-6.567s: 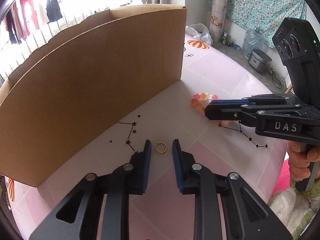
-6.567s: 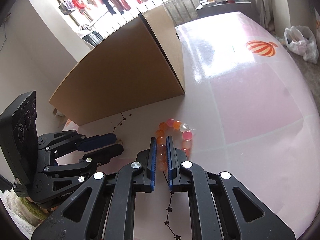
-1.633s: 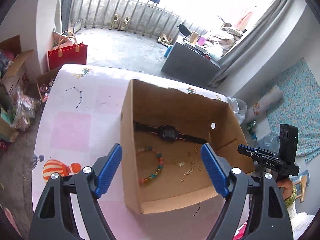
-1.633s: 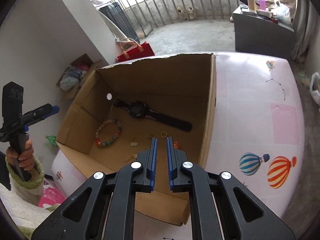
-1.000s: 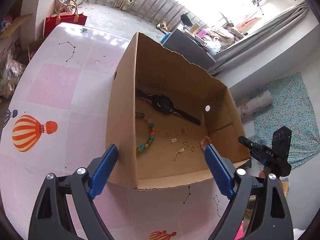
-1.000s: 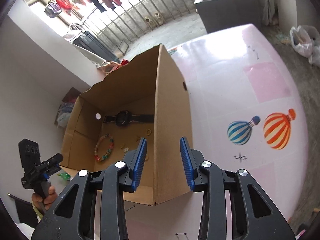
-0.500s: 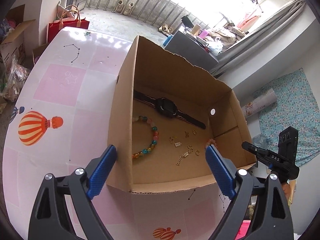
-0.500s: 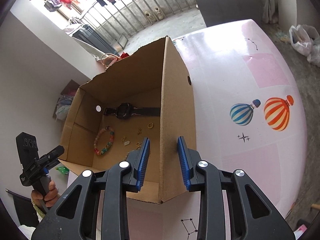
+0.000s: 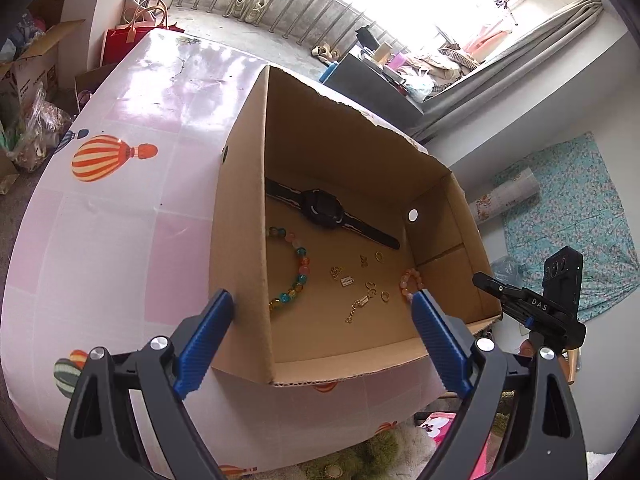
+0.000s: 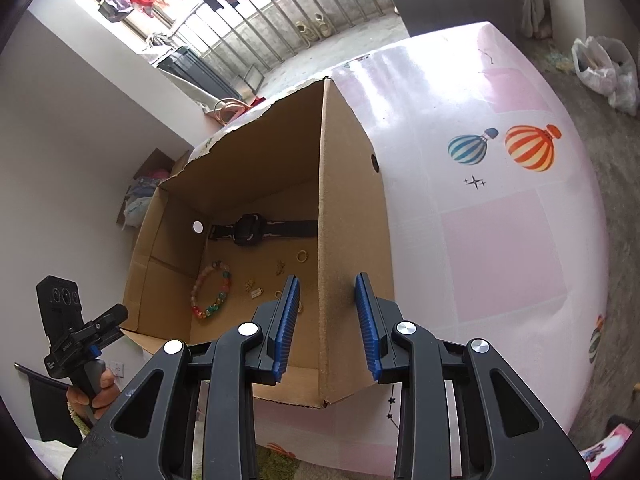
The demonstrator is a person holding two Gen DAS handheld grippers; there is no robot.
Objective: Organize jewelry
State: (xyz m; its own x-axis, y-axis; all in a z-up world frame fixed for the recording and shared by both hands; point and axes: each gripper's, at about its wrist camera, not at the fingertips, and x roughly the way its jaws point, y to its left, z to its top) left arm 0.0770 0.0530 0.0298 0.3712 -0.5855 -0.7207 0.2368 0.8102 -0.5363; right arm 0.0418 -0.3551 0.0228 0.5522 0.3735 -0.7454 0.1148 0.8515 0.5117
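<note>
An open cardboard box (image 9: 244,240) (image 10: 352,240) stands on the pink table (image 9: 120,200). On its floor lie a black watch (image 9: 324,210) (image 10: 250,230), a multicolour bead bracelet (image 9: 298,276) (image 10: 212,292), a pink-orange bead bracelet (image 9: 410,280), a gold ring (image 9: 385,296) and several small gold pieces. My left gripper (image 9: 320,306) hangs open and wide above the box's near left corner, holding nothing. My right gripper (image 10: 326,292) (image 9: 528,308) is open, its pads either side of the box's right wall with gaps showing. The left gripper (image 10: 116,316) shows at the box's far side.
The table's rounded edge runs close in front of the box (image 10: 400,440). On the floor lie a red bag (image 9: 132,36), cardboard boxes (image 9: 32,60) and a plastic bag (image 10: 604,68). A green fluffy rug (image 9: 380,452) lies below the near edge.
Both grippers have slid sideways over the box. The left one now straddles the box's left wall. The right one has come nearer along the right wall. Neither has closed.
</note>
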